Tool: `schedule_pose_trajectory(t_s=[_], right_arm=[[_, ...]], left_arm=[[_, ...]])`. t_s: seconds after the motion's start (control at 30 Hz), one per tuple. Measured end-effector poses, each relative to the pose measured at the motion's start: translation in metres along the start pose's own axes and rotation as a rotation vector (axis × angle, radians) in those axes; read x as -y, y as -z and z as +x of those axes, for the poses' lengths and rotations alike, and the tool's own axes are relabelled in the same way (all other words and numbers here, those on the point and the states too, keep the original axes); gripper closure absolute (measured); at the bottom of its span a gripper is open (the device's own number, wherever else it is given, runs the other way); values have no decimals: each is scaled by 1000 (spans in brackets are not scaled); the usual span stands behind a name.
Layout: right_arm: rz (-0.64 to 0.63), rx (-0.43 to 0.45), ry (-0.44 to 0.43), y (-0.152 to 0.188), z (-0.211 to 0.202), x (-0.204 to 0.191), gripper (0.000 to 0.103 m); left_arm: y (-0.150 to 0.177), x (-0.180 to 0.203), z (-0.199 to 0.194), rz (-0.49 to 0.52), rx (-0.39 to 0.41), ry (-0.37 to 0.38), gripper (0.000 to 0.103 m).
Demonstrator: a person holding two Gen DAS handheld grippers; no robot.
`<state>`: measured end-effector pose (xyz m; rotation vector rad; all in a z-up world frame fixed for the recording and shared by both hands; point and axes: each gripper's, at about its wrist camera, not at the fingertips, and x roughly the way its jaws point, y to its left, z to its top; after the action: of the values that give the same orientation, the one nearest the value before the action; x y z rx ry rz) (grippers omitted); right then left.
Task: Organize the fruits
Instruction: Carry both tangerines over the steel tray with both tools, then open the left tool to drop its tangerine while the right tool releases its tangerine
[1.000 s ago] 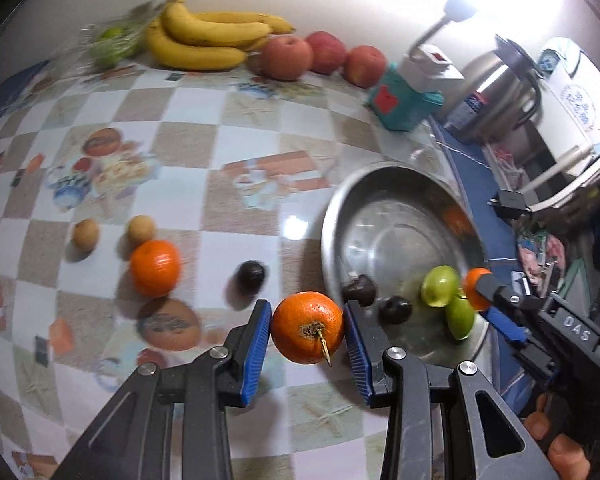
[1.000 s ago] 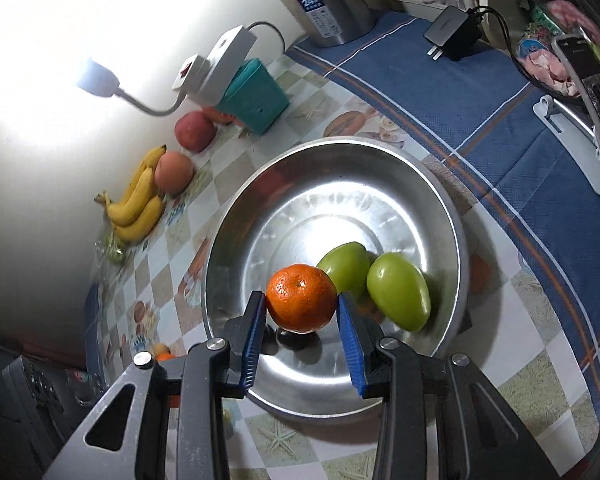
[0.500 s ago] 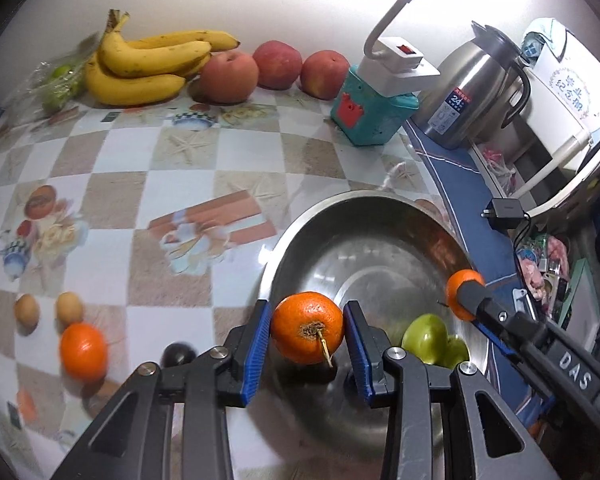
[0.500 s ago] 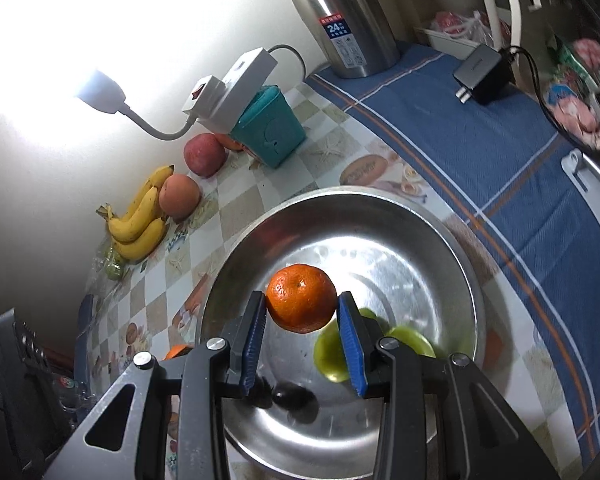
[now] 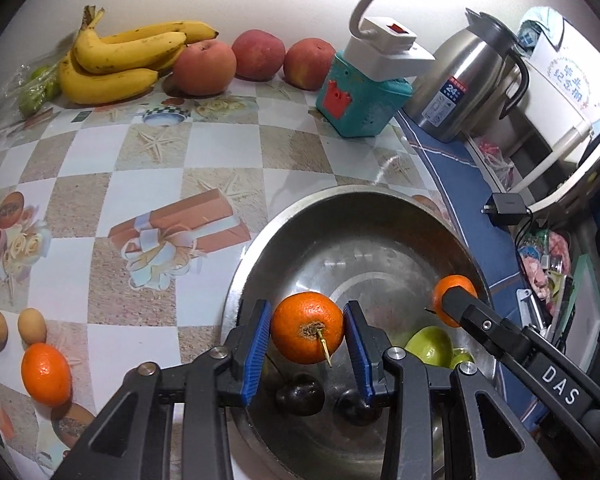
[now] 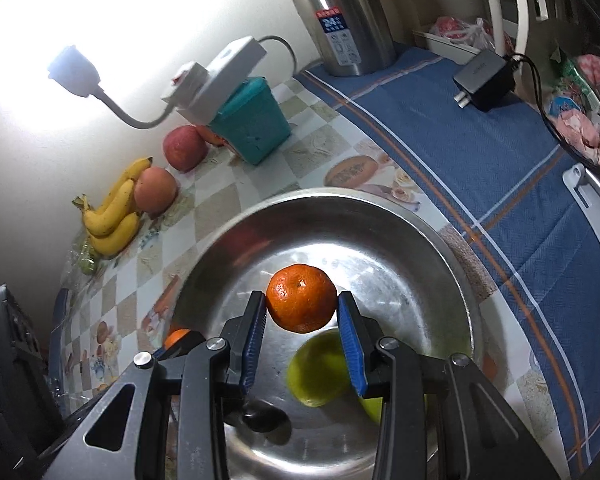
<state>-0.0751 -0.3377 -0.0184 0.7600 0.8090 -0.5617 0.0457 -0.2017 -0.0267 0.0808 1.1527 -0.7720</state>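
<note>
My left gripper (image 5: 306,334) is shut on an orange with a stem (image 5: 307,334), held above the near left part of the steel bowl (image 5: 340,204). My right gripper (image 6: 302,312) is shut on a second orange (image 6: 301,298) above the bowl (image 6: 400,228); it also shows in the left wrist view (image 5: 454,306). Inside the bowl lie two green fruits (image 5: 428,346) and two dark plums (image 5: 300,394). A loose orange (image 5: 45,374) and two small brown fruits (image 5: 31,325) lie on the tablecloth to the left.
Bananas (image 5: 116,56) and three apples (image 5: 256,54) line the back wall. A teal box (image 5: 360,100) with a lamp base, a steel kettle (image 5: 468,84) and a charger (image 5: 508,210) on the blue cloth stand to the right.
My left gripper has carried its orange rightward from over the tablecloth to over the bowl. My right gripper has lifted and drawn back with its orange.
</note>
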Motion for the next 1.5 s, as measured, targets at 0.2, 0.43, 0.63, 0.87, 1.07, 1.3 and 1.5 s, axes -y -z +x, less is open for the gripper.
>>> schedule_pose_trajectory(t_s=[0.2,0.43,0.63,0.87,1.07,1.3,1.5], right_arm=[[-4,-15,18,3,6,1,65],[2,-24,23,4,7,1,64],[-1,-30,48,3,7,-1,64],[-11,-12,44,0,-5,-7,64],[-40,17,31,-4,-27,-18,64],[-72,-21,54,-1,-36,-27,64],[-82,-78,85,10,-33,-28,64]], left_arm=[[2,1,3,13,-5,-8,63],[2,3,5,22,-12,-10,62],[0,6,2,21,-9,-7,52],[-7,11,-15,26,20,16,48],[-13,10,-37,36,49,-29,43],[-9,-4,-51,55,43,-161,38],[-4,-16,-62,46,42,-246,33]])
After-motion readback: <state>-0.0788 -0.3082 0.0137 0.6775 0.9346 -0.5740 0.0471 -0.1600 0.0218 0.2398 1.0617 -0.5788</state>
